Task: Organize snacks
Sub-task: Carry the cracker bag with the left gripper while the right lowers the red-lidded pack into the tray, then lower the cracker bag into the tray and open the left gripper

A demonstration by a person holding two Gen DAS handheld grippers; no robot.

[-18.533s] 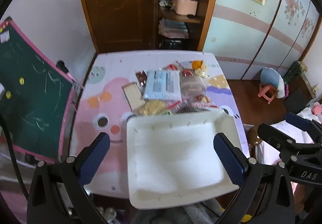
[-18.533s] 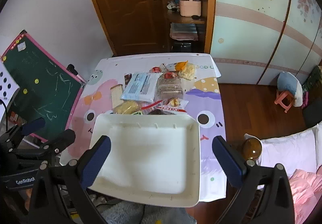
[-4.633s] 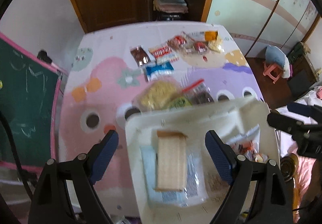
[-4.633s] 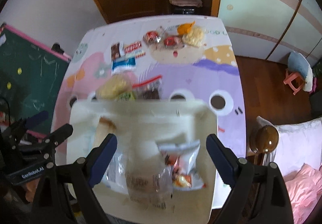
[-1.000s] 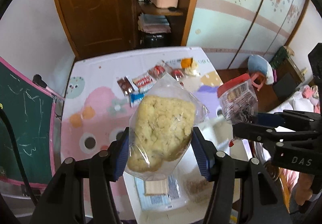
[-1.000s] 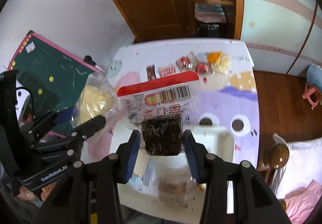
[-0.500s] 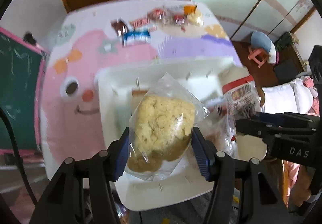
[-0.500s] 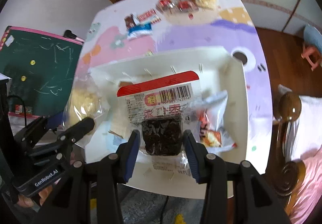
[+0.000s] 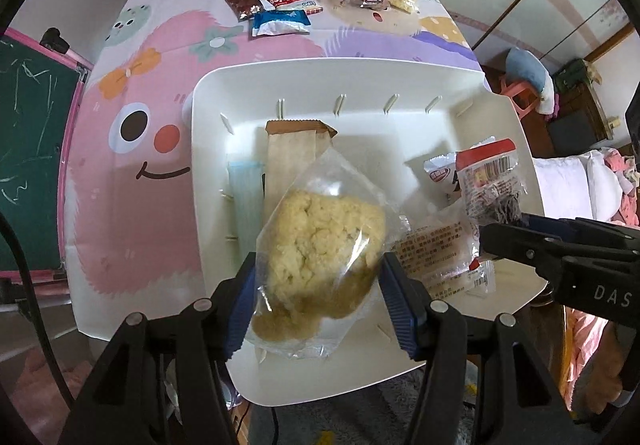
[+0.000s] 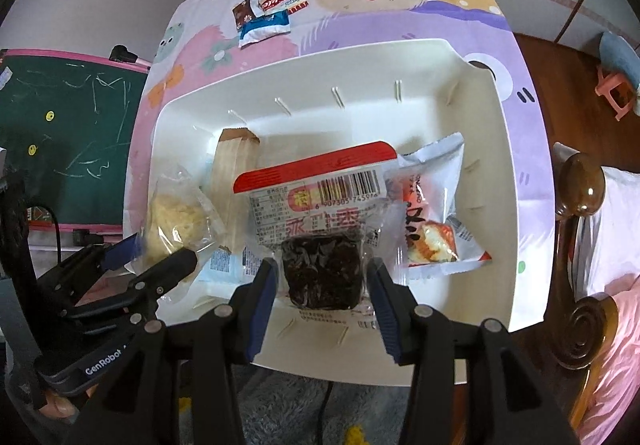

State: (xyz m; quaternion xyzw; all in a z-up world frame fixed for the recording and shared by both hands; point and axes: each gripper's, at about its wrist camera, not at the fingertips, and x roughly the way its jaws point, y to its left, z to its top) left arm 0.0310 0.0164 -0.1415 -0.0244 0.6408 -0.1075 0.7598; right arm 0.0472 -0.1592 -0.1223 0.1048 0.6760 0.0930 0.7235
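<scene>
Two grippers hang over the white plastic tray (image 9: 224, 93), each loaded. The left gripper (image 9: 318, 297) has its blue pads pressed on a clear bag of pale crumbly cake (image 9: 320, 245), long axis running forward, above the tray's left half. The right gripper (image 10: 322, 285) pinches a red-topped clear packet of dark dried fruit (image 10: 320, 221) — directly above the tray's middle. Both point steeply down; setting down probably only needs lowering and parting the fingers.

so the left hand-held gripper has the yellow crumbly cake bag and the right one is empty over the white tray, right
Not quite. The right hand-held gripper is not empty: the right wrist view shows it shut on the dark date pack. The left hand-held gripper does hold the cake bag over the white tray.
</scene>
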